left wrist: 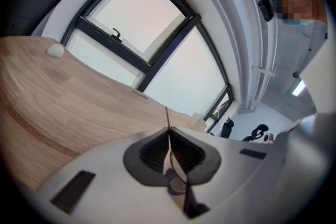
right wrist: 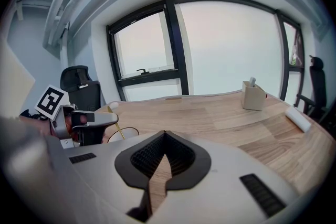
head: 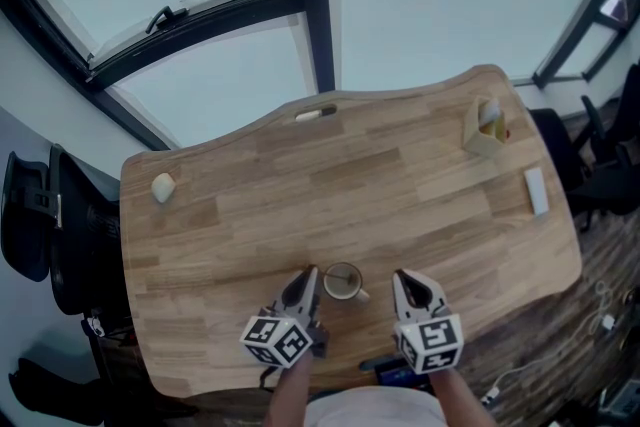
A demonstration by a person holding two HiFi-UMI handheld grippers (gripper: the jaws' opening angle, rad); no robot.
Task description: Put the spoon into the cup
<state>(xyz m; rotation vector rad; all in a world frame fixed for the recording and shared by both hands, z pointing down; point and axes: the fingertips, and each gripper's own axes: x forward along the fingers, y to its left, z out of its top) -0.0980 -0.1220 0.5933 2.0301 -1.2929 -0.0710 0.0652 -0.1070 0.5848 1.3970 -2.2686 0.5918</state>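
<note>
Spoon (left wrist: 171, 157): a thin, pale-handled utensil that I hold in the left gripper (head: 306, 280), whose jaws are pressed tight on its handle; in the left gripper view it appears edge-on, with a slim end projecting past the jaw tips. In the right gripper view the spoon slants down from the left gripper toward the rim of the cup (head: 343, 282). The right gripper's own body covers the lower end, so I cannot tell whether it is inside the cup. The cup, with its small handle turned toward the right gripper (head: 404, 283), stands on the desk (head: 350, 185) near my edge, between the two grippers and just beside the left one's tips. The right gripper's jaws are pressed together at the tips with nothing between them, and it hangs over the desk apart from the cup. Elsewhere on the desk, well apart from the cup: a beige holder (head: 487, 128) with items standing in it at the far right, a white cylinder (head: 536, 190) nearer the right edge, a white pen (head: 315, 114) at the far edge, and a small pale rounded object (head: 163, 187) at the left. A black chair (head: 30, 215) stands beyond the desk's left edge.
</note>
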